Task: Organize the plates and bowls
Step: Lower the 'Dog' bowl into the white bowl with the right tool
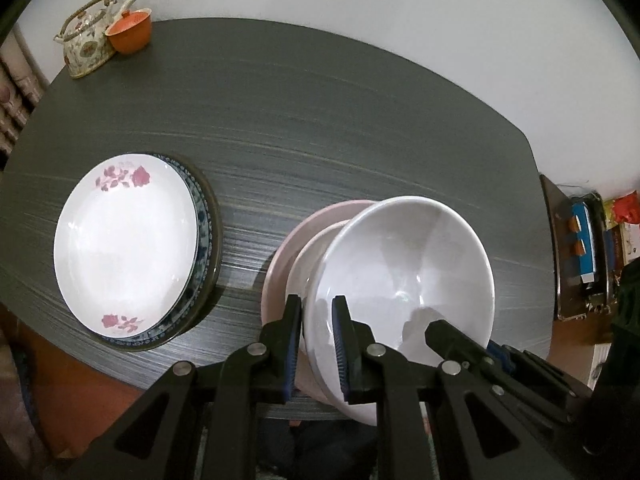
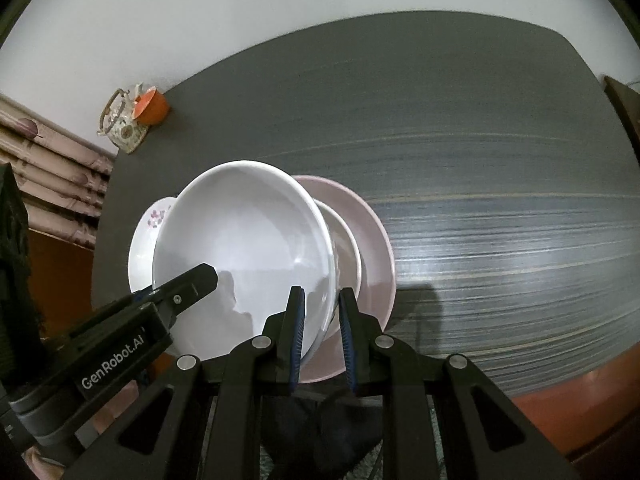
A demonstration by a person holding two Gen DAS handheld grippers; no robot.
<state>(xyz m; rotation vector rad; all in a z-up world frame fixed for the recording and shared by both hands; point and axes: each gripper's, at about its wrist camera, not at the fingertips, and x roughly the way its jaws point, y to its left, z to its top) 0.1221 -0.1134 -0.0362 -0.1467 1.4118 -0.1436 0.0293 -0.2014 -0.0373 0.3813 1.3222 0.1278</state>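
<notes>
Gripping the white bowl by opposite rims with both hand-held grippers, we hover over nested pink dishes at five o'clock; next, seating it squarely.

White bowl: large, glossy, empty, tilted, gripped at opposite rim points, above a smaller white bowl nested in a pink bowl on the table. To the left: rose-patterned white plate stacked on a blue-patterned plate.
</notes>
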